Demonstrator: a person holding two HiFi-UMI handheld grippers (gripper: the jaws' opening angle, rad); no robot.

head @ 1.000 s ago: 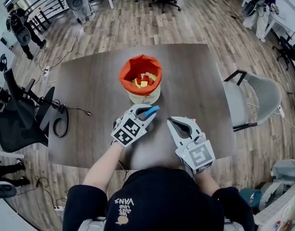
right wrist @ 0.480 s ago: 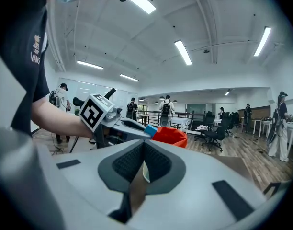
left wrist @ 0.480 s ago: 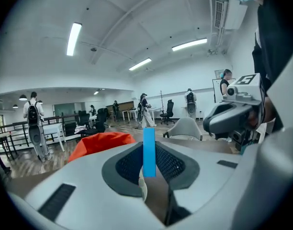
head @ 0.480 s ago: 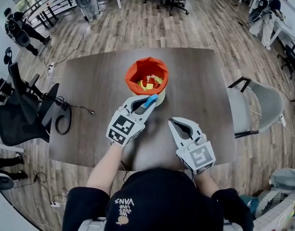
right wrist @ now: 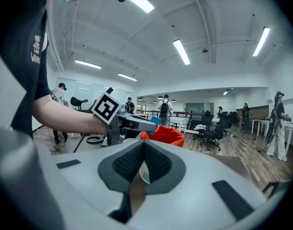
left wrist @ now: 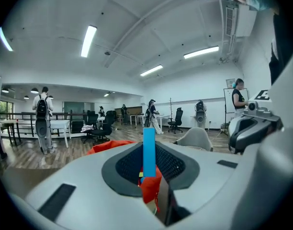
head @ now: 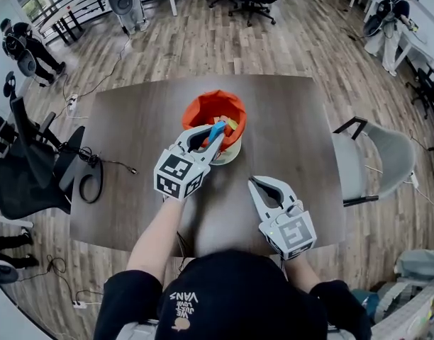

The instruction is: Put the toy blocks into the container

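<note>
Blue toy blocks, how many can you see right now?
1: a flat blue block clamped in the left gripper at the orange fabric container's rim; more may lie hidden inside.

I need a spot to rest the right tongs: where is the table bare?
Bare table lies right of the container, out to the edge by the grey chair, and left of it as far as the black cable. Crowded in front of the container, where the left tongs hold a blue block at its rim.
</note>
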